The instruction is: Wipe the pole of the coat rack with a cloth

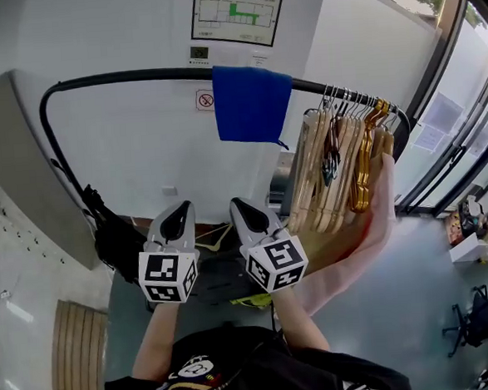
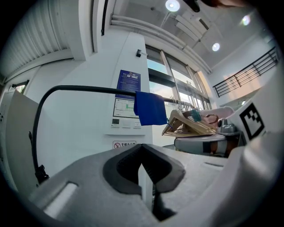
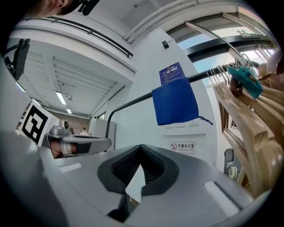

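Observation:
A black coat-rack pole (image 1: 119,77) runs from the left across the white wall to the right. Over its middle hangs a blue cloth (image 1: 252,102), folded across the bar. The cloth (image 2: 151,108) and the pole (image 2: 84,89) are far ahead in the left gripper view, and the cloth (image 3: 175,102) is also far ahead on the pole (image 3: 128,103) in the right gripper view. My left gripper (image 1: 177,213) and right gripper (image 1: 245,211) sit side by side well below the cloth. Both are shut, with nothing between the jaws. Neither touches the cloth or the pole.
Several wooden hangers (image 1: 342,171) crowd the pole's right end, with a pale pink shape (image 1: 371,223) beside them. A black bag (image 1: 113,232) hangs by the rack's left upright. Glass walls (image 1: 463,108) stand at the right, and a slatted wooden bench (image 1: 76,352) at the lower left.

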